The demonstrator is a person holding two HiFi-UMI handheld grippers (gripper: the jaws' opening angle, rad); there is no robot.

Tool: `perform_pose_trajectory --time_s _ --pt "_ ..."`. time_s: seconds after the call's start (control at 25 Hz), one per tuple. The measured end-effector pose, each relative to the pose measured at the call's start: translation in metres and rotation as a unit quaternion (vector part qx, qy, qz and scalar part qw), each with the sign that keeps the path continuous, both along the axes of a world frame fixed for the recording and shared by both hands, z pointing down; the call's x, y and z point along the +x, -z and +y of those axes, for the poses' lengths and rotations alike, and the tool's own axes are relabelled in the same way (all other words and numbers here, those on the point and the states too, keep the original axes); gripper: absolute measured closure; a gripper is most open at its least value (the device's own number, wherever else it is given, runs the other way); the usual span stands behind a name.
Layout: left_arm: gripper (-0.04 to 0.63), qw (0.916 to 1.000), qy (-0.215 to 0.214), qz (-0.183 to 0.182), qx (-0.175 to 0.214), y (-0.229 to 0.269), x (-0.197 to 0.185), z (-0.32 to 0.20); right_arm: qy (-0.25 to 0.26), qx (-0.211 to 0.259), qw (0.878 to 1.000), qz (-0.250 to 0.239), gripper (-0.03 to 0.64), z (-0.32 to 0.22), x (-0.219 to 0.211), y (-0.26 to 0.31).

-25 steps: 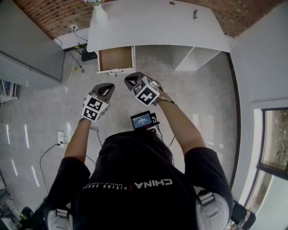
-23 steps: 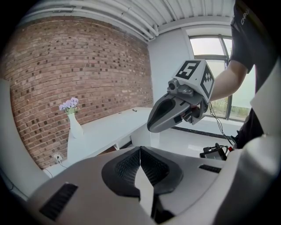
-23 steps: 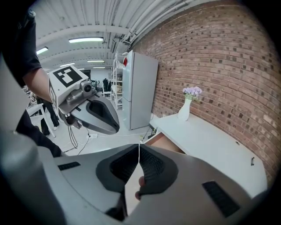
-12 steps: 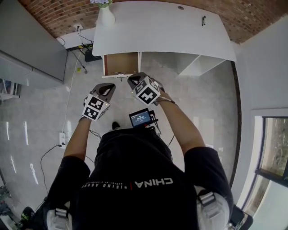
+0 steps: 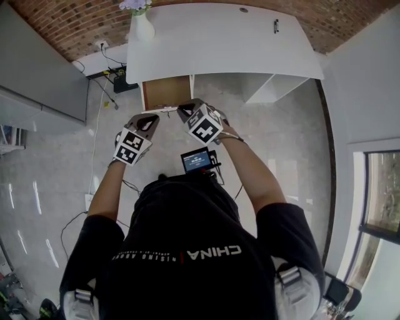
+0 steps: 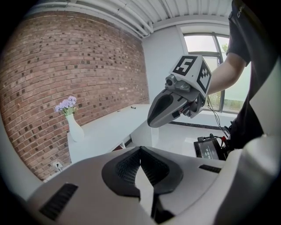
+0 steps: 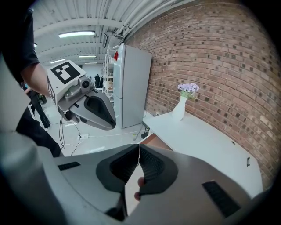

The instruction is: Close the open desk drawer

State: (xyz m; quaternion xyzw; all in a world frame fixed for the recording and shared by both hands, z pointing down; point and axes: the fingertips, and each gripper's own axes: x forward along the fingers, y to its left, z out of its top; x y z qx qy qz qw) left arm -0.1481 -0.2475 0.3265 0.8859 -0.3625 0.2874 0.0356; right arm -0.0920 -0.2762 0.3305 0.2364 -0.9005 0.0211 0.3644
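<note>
While both my claws are in frame, counts first: two grippers, one white desk (image 5: pixel 225 44), one drawer (image 5: pixel 165 92), one white vase (image 5: pixel 142 26) with purple flowers (image 5: pixel 136 5), one small dark item (image 5: pixel 275 25) on the desktop near its right end, one screen unit (image 5: pixel 197 160) at my waist, one tall grey cabinet (image 5: pixel 37 69) off to the left.

Drawer: pulled out from under the left part of the desk, brown inside exposed, just below the vase end. An open shelf bay (image 5: pixel 269 87) sits under the right part of the desk.

Pose: both forearms reach forward and up toward the drawer front. Left forearm (image 5: pixel 109 187) runs nearly straight ahead, right forearm (image 5: pixel 247 169) angles inward. My left gripper (image 5: pixel 148 120) points at the drawer's left front corner, tip near the front edge but short of it. My right gripper (image 5: pixel 185 109) sits a bit further forward, tip just beside the drawer's right front corner; I can't tell whether it touches. The two grippers are side by side, apart, marker cubes facing up.

Claw state: left gripper view shows the pads clenched tip to tip, nothing between them. Right gripper view shows the same, pads met at the tips and gripping nothing, with the brown drawer showing just past them.
</note>
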Motion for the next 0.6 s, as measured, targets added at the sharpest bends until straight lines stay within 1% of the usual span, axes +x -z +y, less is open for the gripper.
perform_pose_trajectory --time_s 0.32,0.6 --pt "0.583 1.0000 0.002 0.001 0.002 0.006 0.002 -0.013 -0.001 0.005 1.000 0.008 0.601 -0.012 0.002 0.003" --pt "0.583 0.9999 0.017 0.000 0.003 0.008 0.006 -0.022 0.014 0.031 0.999 0.041 0.601 -0.024 0.008 0.005"
